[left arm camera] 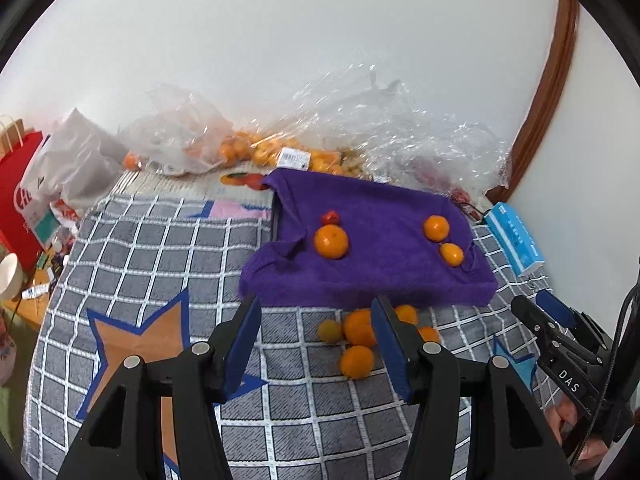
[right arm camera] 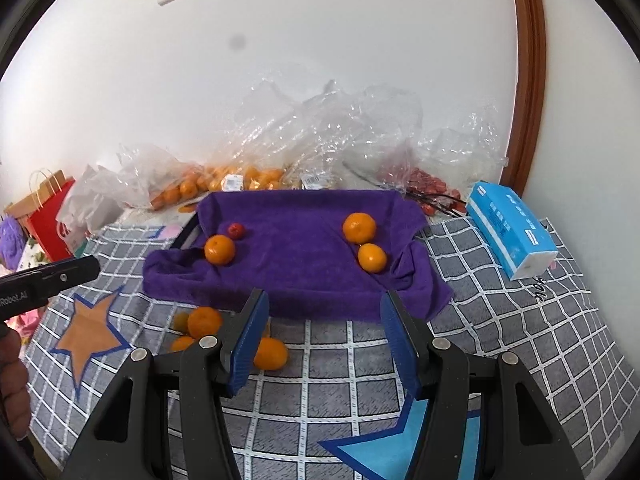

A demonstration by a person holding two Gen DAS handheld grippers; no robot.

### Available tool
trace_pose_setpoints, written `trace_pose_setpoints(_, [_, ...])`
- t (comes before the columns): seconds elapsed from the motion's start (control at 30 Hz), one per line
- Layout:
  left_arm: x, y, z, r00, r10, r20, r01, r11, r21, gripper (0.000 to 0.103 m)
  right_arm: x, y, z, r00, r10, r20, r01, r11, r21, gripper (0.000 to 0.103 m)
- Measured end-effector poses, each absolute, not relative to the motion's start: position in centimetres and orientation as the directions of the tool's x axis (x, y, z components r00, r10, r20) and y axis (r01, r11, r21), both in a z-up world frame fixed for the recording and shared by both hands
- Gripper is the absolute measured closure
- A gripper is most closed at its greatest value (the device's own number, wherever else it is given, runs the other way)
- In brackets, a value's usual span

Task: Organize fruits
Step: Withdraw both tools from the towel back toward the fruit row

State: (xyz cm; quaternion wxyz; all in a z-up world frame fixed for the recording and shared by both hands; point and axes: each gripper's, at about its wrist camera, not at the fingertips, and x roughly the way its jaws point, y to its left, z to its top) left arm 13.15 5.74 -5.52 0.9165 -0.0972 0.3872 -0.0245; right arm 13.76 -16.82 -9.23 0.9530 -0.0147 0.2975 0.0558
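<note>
Near the purple towel's point(right arm camera: 296, 256) front edge, both claws, left point(left arm camera: 316, 336) & right point(right arm camera: 324, 332), hang released w/ loose oranges point(left arm camera: 358, 330) clustered below — a careless nudge could prob roll them off.

The purple towel point(right arm camera: 304, 256) is thick, matt terry cloth with a fuzzy nap, rumpled at its corners. Under it lies a woven grey checked blanket point(right arm camera: 360, 364), coarse and dull, with stitched white lines. The oranges point(right arm camera: 219, 249) on the towel have glossy, finely dimpled peel. At twelve o'clock from the towel, clear plastic bags point(right arm camera: 320, 128) are crinkled and shiny. At three o'clock the tissue pack point(right arm camera: 510, 228) wears smooth, slightly glossy blue film. Both grippers' fingers point(left arm camera: 244, 344) look like matt black plastic with ribbed blue pads and bright metal pins. The red paper bag point(left arm camera: 16, 208) at nine o'clock is matt.
</note>
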Motion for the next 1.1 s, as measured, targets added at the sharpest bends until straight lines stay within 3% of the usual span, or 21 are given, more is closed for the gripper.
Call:
trace_pose_setpoints(0.47, [13.2, 7.9, -8.2, 0.667, -0.098, -0.739, -0.069, 0.979, -0.192, 0.048, 15.6, -15.5, -12.4, 0.743, 0.136, -0.655, -0.152, 0.988, 0.032, 0.046])
trace_pose_setpoints(1.03, [13.7, 10.8, -11.7, 0.601, -0.112, -0.791, -0.112, 0.969, -0.222, 0.048, 18.2, -11.5, -17.8, 0.643, 0.166, -0.748, -0.212, 0.977, 0.035, 0.057])
trace_pose_setpoints(1.1, [13.7, 10.8, -11.8, 0.597, -0.112, -0.794, -0.115, 0.968, -0.223, 0.048, 18.5, -11.7, -18.2, 0.634, 0.169, -0.755, -0.215, 0.976, 0.038, 0.066])
